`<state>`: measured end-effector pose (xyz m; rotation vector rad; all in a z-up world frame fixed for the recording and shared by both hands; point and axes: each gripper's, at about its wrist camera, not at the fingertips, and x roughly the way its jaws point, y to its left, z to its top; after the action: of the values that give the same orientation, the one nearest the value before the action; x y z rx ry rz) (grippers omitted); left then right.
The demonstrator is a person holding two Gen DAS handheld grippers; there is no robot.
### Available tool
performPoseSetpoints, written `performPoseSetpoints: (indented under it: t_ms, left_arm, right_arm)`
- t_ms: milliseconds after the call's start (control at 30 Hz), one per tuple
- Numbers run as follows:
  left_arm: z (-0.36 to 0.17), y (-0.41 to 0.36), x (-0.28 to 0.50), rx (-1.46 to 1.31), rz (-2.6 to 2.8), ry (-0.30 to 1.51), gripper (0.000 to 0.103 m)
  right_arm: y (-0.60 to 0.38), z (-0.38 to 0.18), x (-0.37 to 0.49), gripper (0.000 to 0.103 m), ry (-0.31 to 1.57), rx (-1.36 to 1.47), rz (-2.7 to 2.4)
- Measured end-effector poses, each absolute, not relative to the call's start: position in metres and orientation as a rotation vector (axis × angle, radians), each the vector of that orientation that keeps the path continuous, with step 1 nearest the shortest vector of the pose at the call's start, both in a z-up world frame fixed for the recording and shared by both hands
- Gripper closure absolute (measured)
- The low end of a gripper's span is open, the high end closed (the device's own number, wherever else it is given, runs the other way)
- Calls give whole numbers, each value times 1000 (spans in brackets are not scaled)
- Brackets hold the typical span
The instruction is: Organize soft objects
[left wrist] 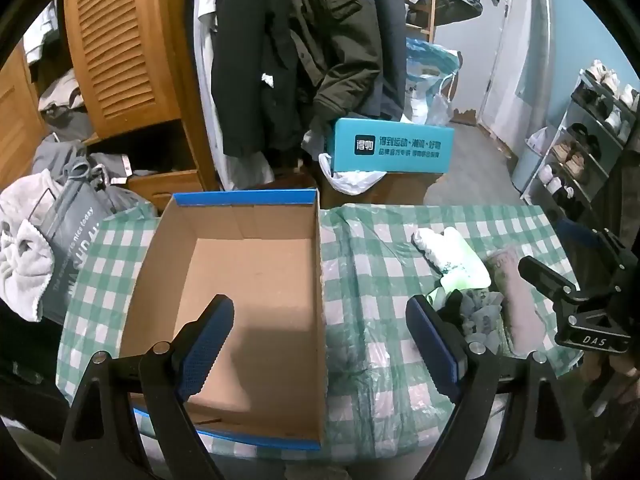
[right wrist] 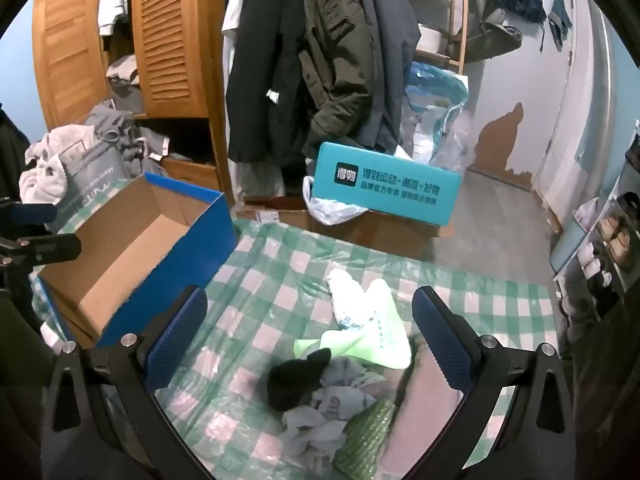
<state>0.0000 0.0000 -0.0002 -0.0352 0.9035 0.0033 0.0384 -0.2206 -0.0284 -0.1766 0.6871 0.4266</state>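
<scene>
Socks (right wrist: pixel 344 364) lie heaped on my checked worktop (right wrist: pixel 256 280), box (left wrist: pixel 240 280) at nine o'clock; both my jaws gape wide, holding nothing.

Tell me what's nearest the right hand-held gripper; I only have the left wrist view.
Observer: A black sock lies at the near end of the sock pile, between its open fingers, untouched.
Operator: Anything in that pile I can't see?
Observer: A green ribbed sock sits at the pile's near edge.
Operator: What colour is the box outside?
Observer: The cardboard box has a blue outer wall facing the right hand-held gripper.
</scene>
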Motion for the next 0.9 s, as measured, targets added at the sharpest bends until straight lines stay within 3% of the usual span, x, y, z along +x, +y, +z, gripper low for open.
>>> performPoseSetpoints:
  t_ms: [900]
  left_arm:
    - [-5,5,-1,-77,-14,907,14]
  right_arm:
    - [-223,-32,42,2,708,-173,418]
